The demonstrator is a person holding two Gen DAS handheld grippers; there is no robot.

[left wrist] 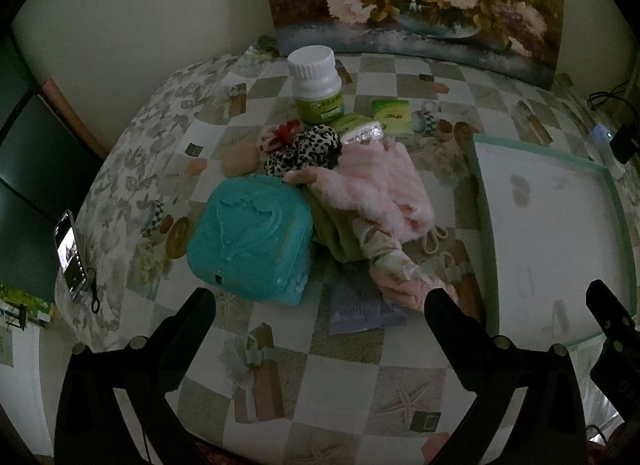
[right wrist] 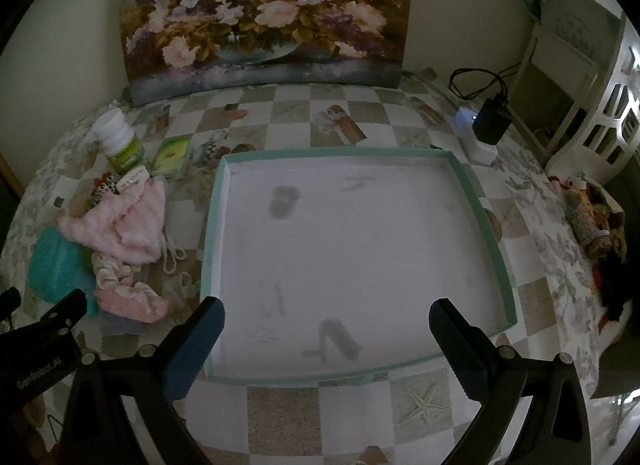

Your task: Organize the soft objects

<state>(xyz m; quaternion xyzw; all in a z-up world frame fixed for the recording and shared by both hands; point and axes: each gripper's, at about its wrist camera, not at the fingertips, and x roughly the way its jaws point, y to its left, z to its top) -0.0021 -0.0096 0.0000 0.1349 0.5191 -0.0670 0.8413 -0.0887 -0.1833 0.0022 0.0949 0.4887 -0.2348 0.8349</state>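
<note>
- Left gripper (left wrist: 320, 305): jaws wide apart, holding nothing, hovering near the pile.
- Soft things lie heaped left of the tray, none sorted: teal pouch (left wrist: 250, 241), spotted scrunchie (left wrist: 308, 151), pink fleece (left wrist: 376, 189).
- Tray (right wrist: 214, 233): nothing in it, so I judge the whole job is left.
- Right gripper (right wrist: 326, 323): wide apart, holding nothing, over the tray.

My left wrist camera looks down close over the left tabletop (left wrist: 344, 377); my right faces the tray (right wrist: 496, 249). Both share the tray, pink cloth (left wrist: 380, 181) and far painting (right wrist: 264, 13).
</note>
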